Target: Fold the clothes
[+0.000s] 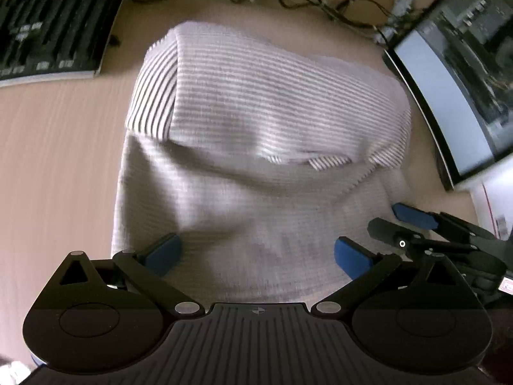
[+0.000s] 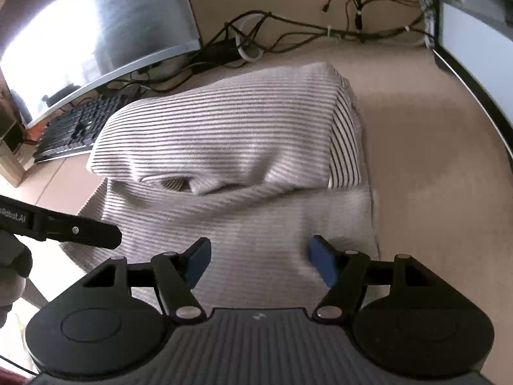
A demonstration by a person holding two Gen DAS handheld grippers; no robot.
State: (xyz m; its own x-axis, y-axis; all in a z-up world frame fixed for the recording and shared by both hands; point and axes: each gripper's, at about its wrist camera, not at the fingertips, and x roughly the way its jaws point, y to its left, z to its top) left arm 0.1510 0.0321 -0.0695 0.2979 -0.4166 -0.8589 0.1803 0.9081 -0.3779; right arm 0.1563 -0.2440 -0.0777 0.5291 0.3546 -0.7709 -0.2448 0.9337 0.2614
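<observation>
Pale wood bench point(image 1: 57, 166) carries a striped shirt point(image 1: 256, 102), already part folded: its far portion is doubled back toward the near side, leaving a loose, sagging edge across the middle, and a plainer single layer runs down to both grippers.

In its own view the left gripper point(image 1: 256, 253) has its jaws spread wide over the near cloth, holding nothing; its blue pads point(image 1: 163, 252) stand either side of the fabric without pinching it. The right gripper point(image 2: 259, 260) also stands open over the near cloth beside the shirt's right edge, empty too.

Risk, as I judge it: the two grippers are close together at the near hem, the right one just beside the left's outer finger in the left view, so they could knock each other as they close. A shallow bite may catch only the top layer, or bunch the cloth, and the next fold would come out skewed. The doubled flap looks loose and puffed; dragging the near layer could pull it open again.

Around the shirt: a keyboard point(image 2: 73, 128) lies at the far left, its near end seeming to pass just under the fold. One monitor point(image 2: 96, 32) stands behind the keyboard, another monitor point(image 1: 455, 89) just beside the shirt's right edge, and a tangle of cables point(image 2: 288, 32) lies past the far end. Little free room on the right for swinging cloth.
</observation>
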